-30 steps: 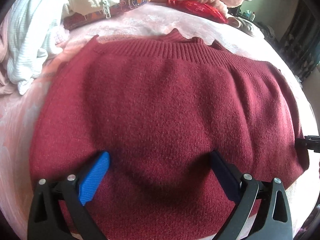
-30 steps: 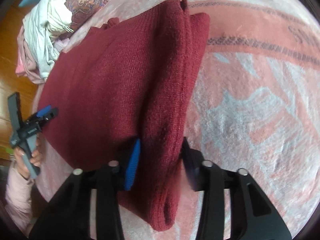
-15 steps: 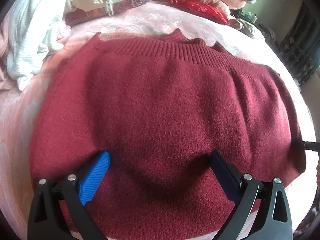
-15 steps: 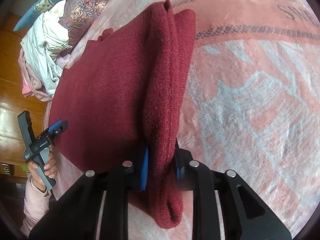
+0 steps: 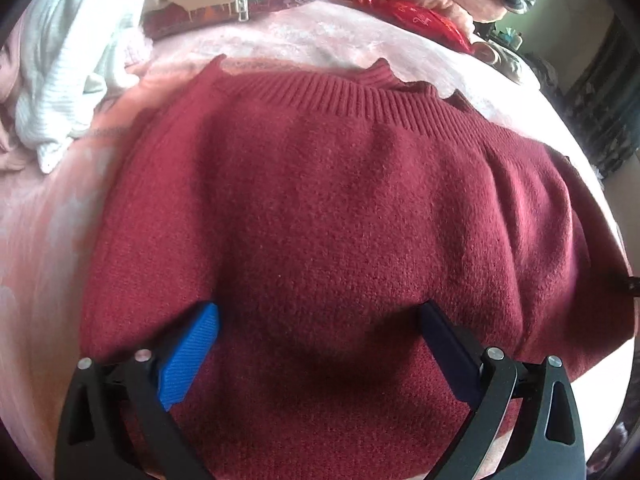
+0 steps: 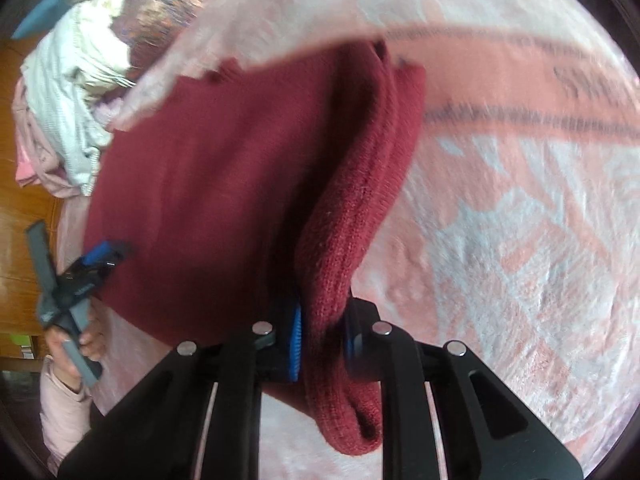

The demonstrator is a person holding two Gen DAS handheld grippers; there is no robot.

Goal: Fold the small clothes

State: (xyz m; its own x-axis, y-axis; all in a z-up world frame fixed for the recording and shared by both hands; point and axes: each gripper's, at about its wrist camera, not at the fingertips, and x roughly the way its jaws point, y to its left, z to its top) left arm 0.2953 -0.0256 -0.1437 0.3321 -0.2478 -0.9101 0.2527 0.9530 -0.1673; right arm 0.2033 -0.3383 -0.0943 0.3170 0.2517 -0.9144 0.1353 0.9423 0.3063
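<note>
A dark red knit sweater point(image 5: 340, 216) lies partly folded on a pink blanket, its ribbed hem at the far side. My left gripper point(image 5: 316, 320) is open, its fingers spread over the sweater's near edge. In the right wrist view the sweater point(image 6: 208, 184) shows from the side. My right gripper point(image 6: 322, 320) is shut on its thick folded right edge point(image 6: 360, 208). The left gripper point(image 6: 100, 256) shows at the sweater's far left corner, held by a hand.
A pile of white and patterned clothes point(image 5: 80, 60) sits at the back left. A red item point(image 5: 416, 16) and pink bedding lie at the back. The pink patterned blanket point(image 6: 520, 220) spreads to the right of the sweater.
My right gripper closed onto the sweater's folded right edge and lifted it slightly. The left gripper stayed open over the near edge.
</note>
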